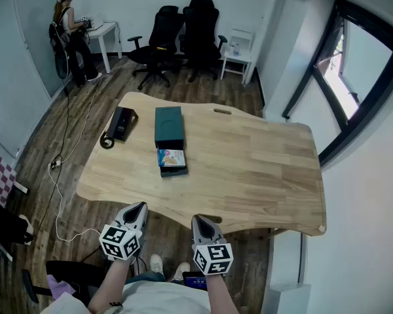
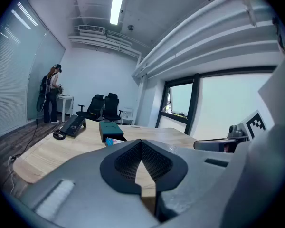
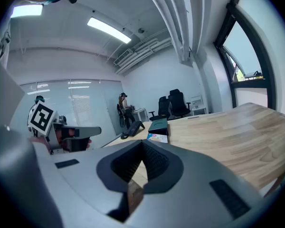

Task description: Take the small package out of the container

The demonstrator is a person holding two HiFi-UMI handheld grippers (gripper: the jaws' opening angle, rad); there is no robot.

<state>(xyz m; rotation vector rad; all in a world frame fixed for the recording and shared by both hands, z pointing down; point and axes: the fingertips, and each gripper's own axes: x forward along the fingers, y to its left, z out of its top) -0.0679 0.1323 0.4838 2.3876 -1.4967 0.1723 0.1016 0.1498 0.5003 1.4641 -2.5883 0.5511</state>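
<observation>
A dark teal container [image 1: 168, 124] lies on the wooden table [image 1: 262, 169], left of its middle. Its black drawer part sticks out toward me and holds a small colourful package [image 1: 171, 157]. Both grippers hover below the table's near edge, well short of the container. My left gripper [image 1: 139, 207] is shut and empty; my right gripper [image 1: 198, 218] is shut and empty too. In the left gripper view the container [image 2: 111, 127] and package [image 2: 115, 140] sit beyond the shut jaws. The right gripper view shows the container [image 3: 158, 124] and package [image 3: 156, 137] ahead.
A black desk phone [image 1: 121, 124] with a coiled cord lies left of the container. Office chairs [image 1: 183, 34] and a white side table [image 1: 237, 54] stand behind the table. A person [image 1: 69, 38] stands at the far left. A cable [image 1: 62, 175] runs along the floor.
</observation>
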